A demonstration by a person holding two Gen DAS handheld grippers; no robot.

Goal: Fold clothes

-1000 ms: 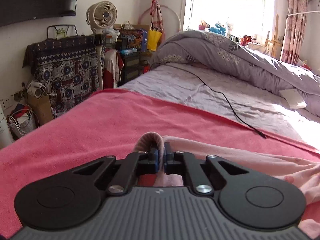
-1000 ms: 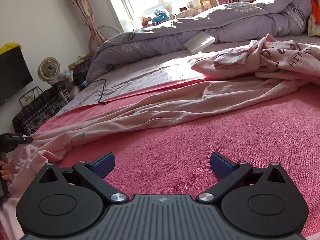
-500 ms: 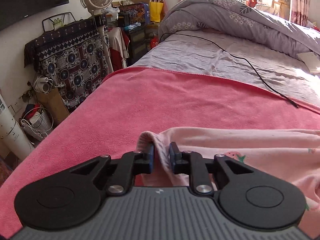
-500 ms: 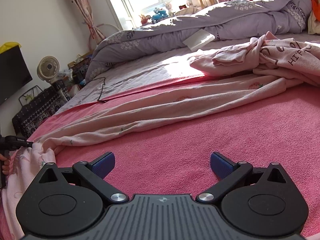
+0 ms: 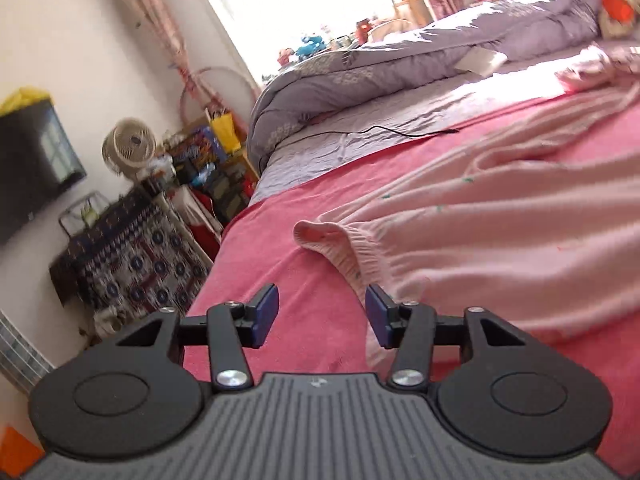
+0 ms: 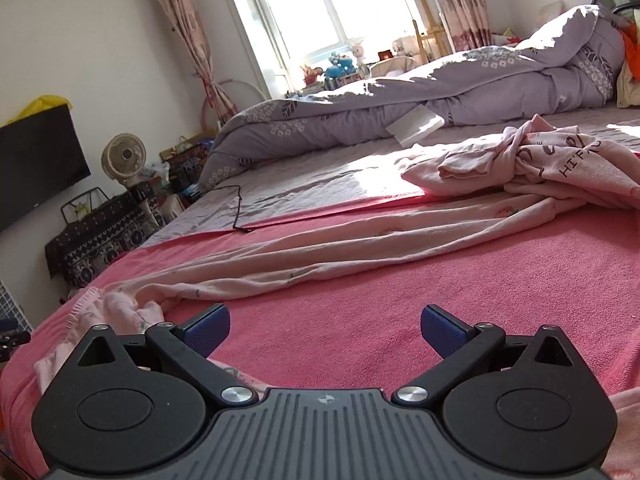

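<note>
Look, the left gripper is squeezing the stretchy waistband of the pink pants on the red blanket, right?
Not quite. The left gripper isn't squeezing anything: its jaws have just been opening, and only the red blanket shows between them. The waistband of the pink pants lies loose just ahead of them. The left wrist view shows it.

We see a pink terry blanket (image 6: 460, 288) spread over the near part of the bed, and beyond it a lilac sheet (image 6: 304, 184) with a thin black cable (image 6: 236, 208) lying across it. Far across the bed a rumpled lavender patterned duvet (image 6: 460, 92) lies below the bright window (image 6: 332, 12). On the left, a beige round fan (image 6: 123, 156) stands by a black wall-mounted television (image 6: 36, 164).
</note>
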